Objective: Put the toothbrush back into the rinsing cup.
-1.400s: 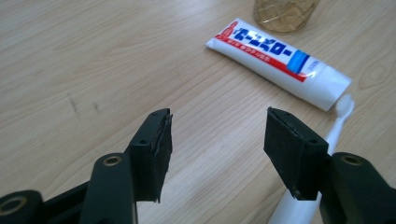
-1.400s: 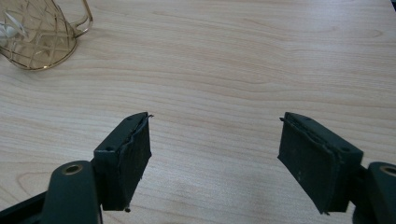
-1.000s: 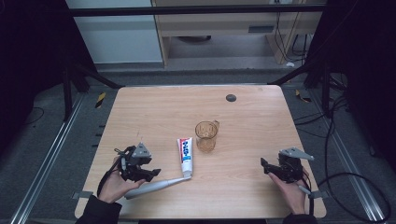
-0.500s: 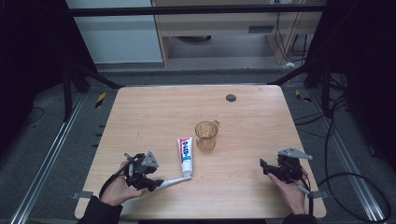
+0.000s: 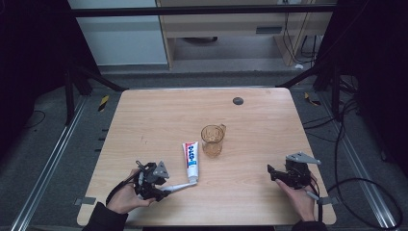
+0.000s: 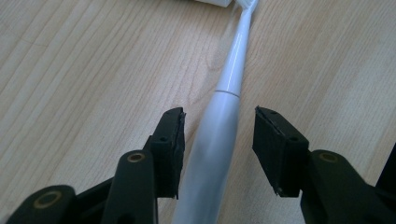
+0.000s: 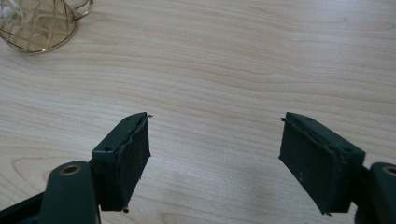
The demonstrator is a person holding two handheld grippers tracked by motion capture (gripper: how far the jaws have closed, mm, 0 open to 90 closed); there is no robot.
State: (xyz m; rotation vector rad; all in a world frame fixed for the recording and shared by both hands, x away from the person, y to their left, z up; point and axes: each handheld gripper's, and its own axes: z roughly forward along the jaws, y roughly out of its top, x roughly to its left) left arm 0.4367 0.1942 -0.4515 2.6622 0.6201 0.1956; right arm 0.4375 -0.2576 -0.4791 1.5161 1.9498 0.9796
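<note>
L gripper (image 5: 166,191) low at near-left of desk (image 5: 159,115), jaws straddling toothbrush (image 6: 219,116) handle, just been closing, pads not yet pressing, lined up for pickup. Brush head by toothpaste tube (image 5: 191,159). R gripper (image 5: 270,173) near-right, jaws released, empty, waiting. Cup (image 5: 212,139) mid-desk.

On the table (image 5: 260,120), the toothbrush (image 5: 179,186) lies before the toothpaste tube (image 5: 191,158); the cup (image 5: 212,139) stands right of it.

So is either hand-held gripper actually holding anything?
Not yet. The left hand-held gripper straddles the toothbrush handle, jaws closing but not pressing. The right hand-held gripper is open.
</note>
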